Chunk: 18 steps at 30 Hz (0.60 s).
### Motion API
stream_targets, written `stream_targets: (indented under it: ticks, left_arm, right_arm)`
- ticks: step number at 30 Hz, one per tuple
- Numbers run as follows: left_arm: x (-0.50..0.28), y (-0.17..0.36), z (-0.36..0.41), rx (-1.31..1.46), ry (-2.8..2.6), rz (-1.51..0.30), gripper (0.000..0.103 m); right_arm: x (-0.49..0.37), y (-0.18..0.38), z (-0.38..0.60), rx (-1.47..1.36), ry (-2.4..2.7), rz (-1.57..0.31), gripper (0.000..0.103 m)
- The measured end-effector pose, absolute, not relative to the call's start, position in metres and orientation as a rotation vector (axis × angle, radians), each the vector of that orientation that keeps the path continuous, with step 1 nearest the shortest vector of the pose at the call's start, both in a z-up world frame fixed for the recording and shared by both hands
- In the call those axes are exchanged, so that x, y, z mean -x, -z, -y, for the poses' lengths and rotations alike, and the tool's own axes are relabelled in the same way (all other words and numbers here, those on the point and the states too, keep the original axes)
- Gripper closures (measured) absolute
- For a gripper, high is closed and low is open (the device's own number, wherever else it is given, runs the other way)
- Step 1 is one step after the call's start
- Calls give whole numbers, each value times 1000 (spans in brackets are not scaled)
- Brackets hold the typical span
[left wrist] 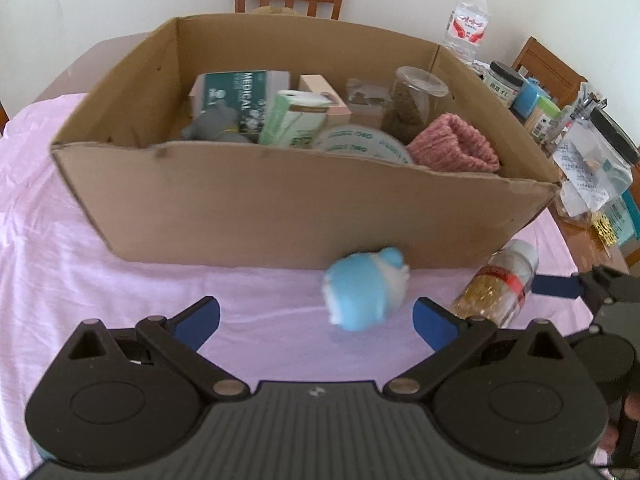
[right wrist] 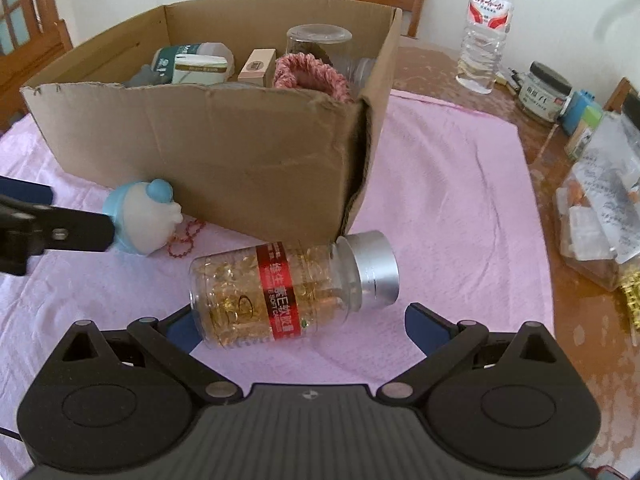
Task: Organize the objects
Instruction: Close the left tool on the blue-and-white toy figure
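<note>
Lying sideways, capsule bottle (right wrist: 288,292) spans the wide-spread right claw (right wrist: 304,330).

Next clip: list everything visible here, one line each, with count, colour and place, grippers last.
Open cardboard box: one, brown, on the cloth.
Cloth-covered table: one, pink cloth on brown wood.
Clear capsule bottle with silver cap: one, gold contents, red label, lying before the right gripper.
Blue and white soft toy: one, against the box front.
Red bead bracelet: one, beside the toy.
Knitted item: one, pink, in the box.
Medical box: one, green, in the box.
Clear water bottle: one, behind the box.
Left gripper: open.
Right gripper: open around the capsule bottle.
</note>
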State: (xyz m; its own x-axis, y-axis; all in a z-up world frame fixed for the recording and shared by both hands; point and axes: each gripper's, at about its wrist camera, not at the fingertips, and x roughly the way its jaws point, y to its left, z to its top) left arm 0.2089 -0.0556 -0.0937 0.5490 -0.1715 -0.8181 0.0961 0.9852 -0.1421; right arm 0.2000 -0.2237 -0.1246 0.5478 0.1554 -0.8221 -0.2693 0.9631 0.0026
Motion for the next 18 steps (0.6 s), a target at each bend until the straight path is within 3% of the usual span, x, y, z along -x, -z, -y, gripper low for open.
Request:
stream_targets:
  ticks: [18]
  left_arm:
    - [-213,117,57,73,-15,-991,1]
  right_arm:
    - [-201,130,238,195,-368,-942,0]
